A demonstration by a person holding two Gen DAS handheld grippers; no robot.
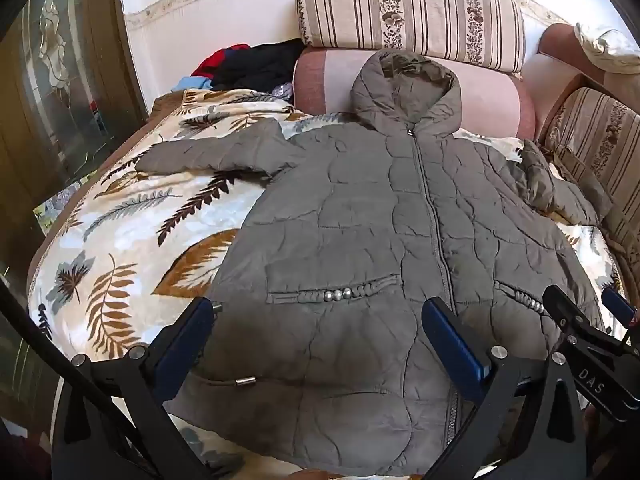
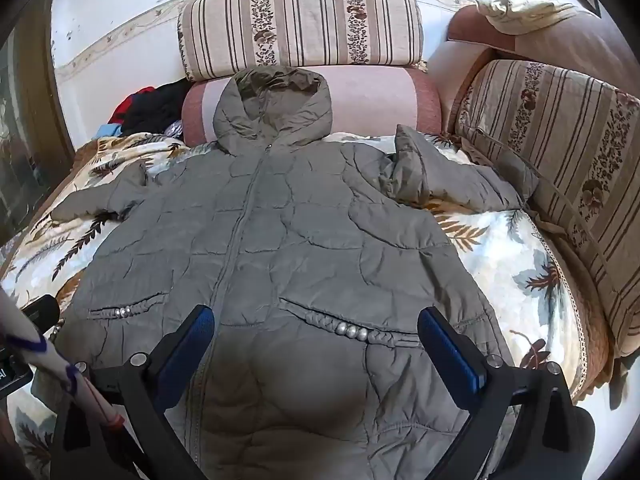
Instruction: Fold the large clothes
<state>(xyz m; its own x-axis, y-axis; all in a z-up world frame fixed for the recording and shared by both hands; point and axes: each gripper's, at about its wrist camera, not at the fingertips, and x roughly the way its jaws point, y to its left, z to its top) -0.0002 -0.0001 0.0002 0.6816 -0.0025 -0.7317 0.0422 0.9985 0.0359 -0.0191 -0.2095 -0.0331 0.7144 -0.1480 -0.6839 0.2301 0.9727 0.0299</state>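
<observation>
Spread under everything is a leaf-print blanket (image 1: 120, 216), covering a sofa backed by striped cushions (image 1: 408, 4) and a pink bolster (image 1: 492, 92), with a heap of dark and red clothes (image 1: 256, 64) sitting off in the far left corner.

On the blanket a grey quilted hooded jacket (image 1: 360, 208) is lying face up and zipped, its long axis running straight away from both cameras: hem nearest, hood (image 2: 274, 100) propped against the bolster at the far end. One sleeve (image 1: 208, 152) is stretching flat out to the left, while the other sleeve (image 2: 452, 176) is lying rumpled and doubled toward the right-hand cushion. The zipper (image 1: 432, 208) is marking the centre line; in the left wrist view it is running just right of centre, in the right wrist view just left of centre, so each hand is sitting over its own half of the hem.

The left gripper (image 1: 320, 336) is hovering above the lower left panel, jaws spread wide, holding nothing and seemingly clear of the fabric, though contact at the hem is hard to rule out. The right gripper (image 2: 316, 340) is hanging likewise over the beaded pocket trim (image 2: 352, 332), jaws wide apart and empty. Judging by this, the left hand is nearer the flat sleeve and the right hand nearer the crumpled one, so a first fold inward would probably be starting from either side.
</observation>
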